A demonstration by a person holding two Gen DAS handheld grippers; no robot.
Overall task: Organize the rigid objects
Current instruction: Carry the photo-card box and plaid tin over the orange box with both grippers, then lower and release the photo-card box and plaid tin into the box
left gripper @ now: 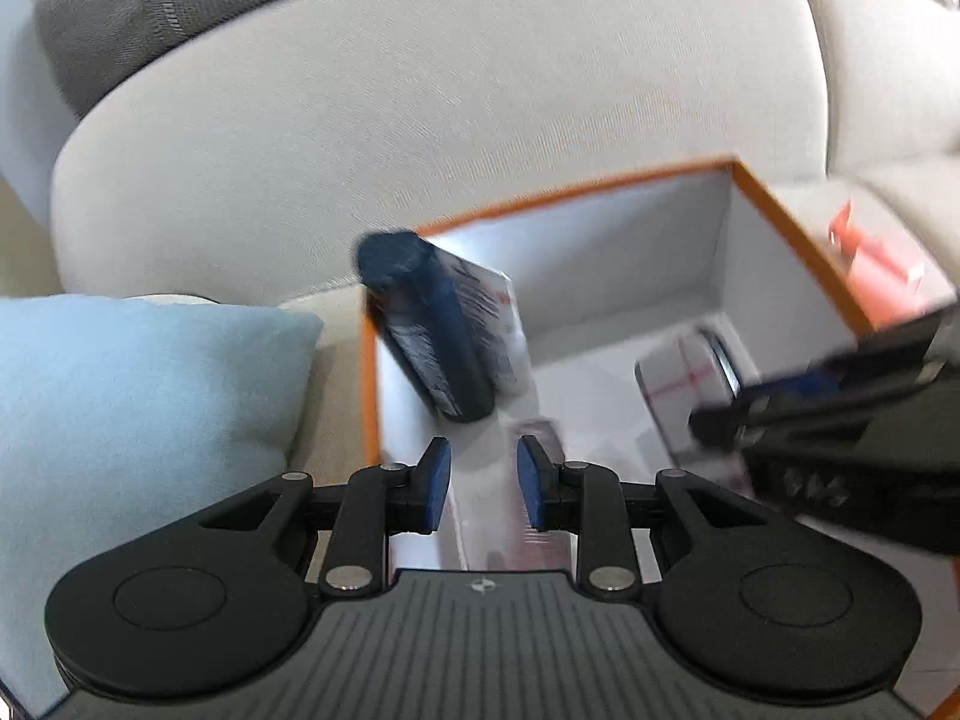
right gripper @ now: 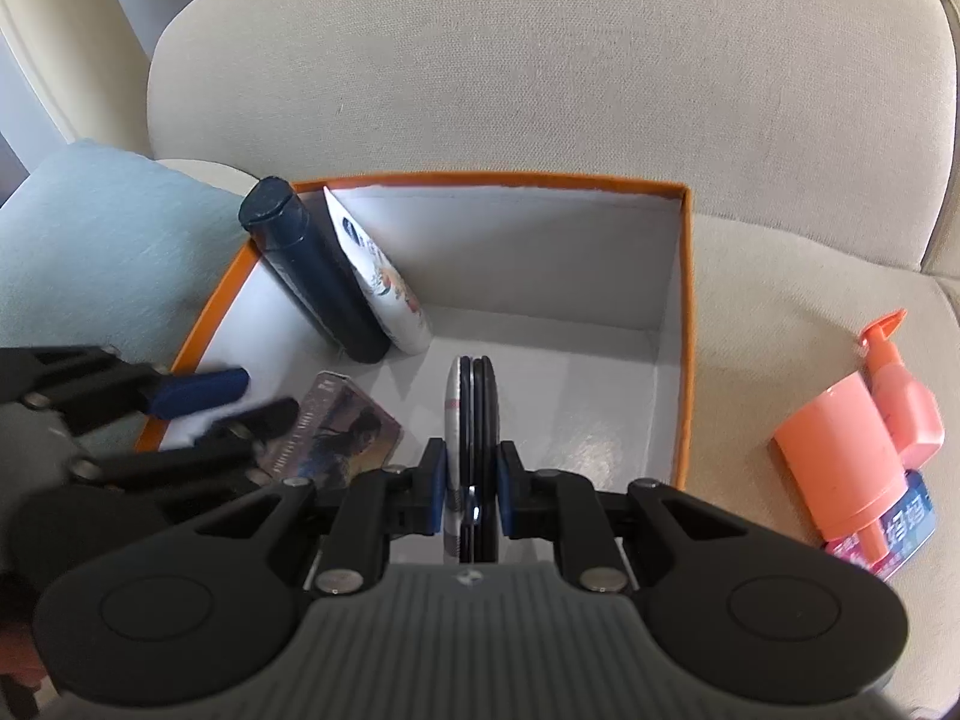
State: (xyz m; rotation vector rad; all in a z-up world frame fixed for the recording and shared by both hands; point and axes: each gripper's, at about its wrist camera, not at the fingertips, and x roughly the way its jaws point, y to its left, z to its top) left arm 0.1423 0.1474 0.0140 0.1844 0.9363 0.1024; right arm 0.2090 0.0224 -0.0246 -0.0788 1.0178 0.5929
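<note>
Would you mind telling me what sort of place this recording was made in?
Most likely a living room at home: a beige sofa with a pale blue cushion and a grey cushion, and an orange-edged box of toiletries resting on its seat.

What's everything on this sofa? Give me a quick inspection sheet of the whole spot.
Surface: beige sofa seat.
Job's things: orange-rimmed box holding dark blue bottle and white tube, both leaning in its corner, plus a flat card.
Clutter: orange pump bottle and packet outside the box.
Grippers: right gripper shut on round flat case; left gripper open, empty.
Cables: nothing seen.
Surroundings: light blue cushion, grey cushion.
</note>
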